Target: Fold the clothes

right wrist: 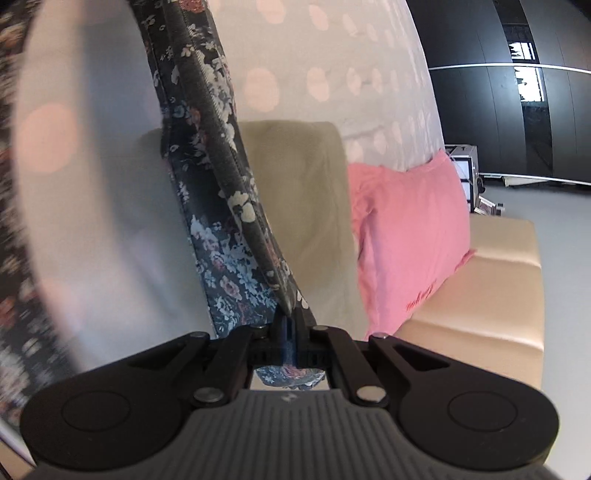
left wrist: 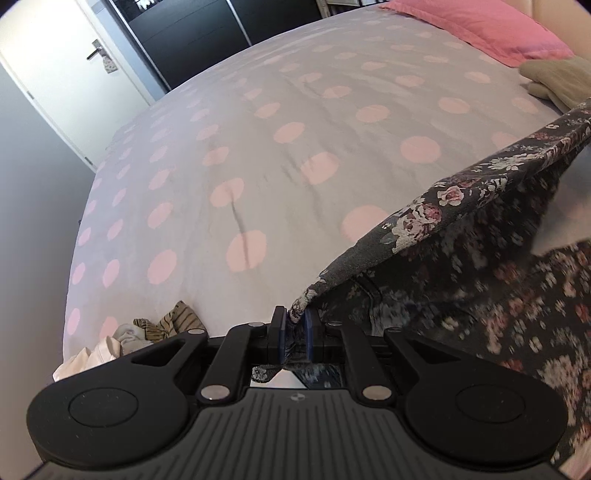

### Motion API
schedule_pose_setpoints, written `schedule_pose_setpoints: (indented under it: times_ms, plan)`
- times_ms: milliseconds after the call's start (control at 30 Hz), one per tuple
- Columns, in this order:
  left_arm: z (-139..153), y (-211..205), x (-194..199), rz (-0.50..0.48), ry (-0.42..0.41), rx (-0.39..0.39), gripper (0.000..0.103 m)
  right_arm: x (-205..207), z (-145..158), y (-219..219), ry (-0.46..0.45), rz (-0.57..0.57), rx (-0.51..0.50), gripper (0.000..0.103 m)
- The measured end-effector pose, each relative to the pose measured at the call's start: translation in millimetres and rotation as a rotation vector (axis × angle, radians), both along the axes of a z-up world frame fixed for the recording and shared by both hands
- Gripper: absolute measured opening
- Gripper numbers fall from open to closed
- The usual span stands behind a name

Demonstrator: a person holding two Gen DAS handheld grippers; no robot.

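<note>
Left gripper (left wrist: 294, 325) is pinched tight on one edge of the dark floral garment (left wrist: 461, 206), fabric bunched right between its blue pads. Right gripper (right wrist: 290, 325) is clamped on another edge, so the garment hangs stretched above the polka-dot bedspread (left wrist: 258, 147), with a pink pillow (right wrist: 406, 236) beyond.

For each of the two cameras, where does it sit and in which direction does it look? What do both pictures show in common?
Left wrist: sits on the left gripper, looks along its fingers across the dotted bed cover toward the white door; only the gripper's black body shows, shut on the floral garment.
Right wrist: sits on the right gripper, looks toward the pink pillow and beige folded cloth; its gripper is shut on the floral garment.
Shared: floral garment, bed cover, pink pillow, beige folded cloth.
</note>
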State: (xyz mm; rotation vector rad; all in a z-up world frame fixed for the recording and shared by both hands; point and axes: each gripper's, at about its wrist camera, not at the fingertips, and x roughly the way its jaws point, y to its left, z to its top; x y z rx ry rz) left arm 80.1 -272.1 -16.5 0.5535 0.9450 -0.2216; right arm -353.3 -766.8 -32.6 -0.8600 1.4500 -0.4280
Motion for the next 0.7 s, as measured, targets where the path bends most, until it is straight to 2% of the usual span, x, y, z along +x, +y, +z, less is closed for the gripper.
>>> schedule_pose_setpoints:
  times_ms: [233, 567, 700]
  plan:
    - [-6.3, -16.3, -53.9, -0.149, 0.066, 0.084, 0.007, -73.4, 1.6, 65.2, -0.024, -0.048, 0.014, 0.002]
    - [-48.9, -24.6, -114.7, -0.280, 0.213, 0.172, 0.006, -145.7, -45.5, 144.5, -0.003, -0.091, 0.104, 0.002]
    - [-66.5, -28.7, -133.9, -0.335, 0.293, 0.202, 0.006, -159.8, -59.0, 152.6, 0.014, -0.115, 0.128, 0.002]
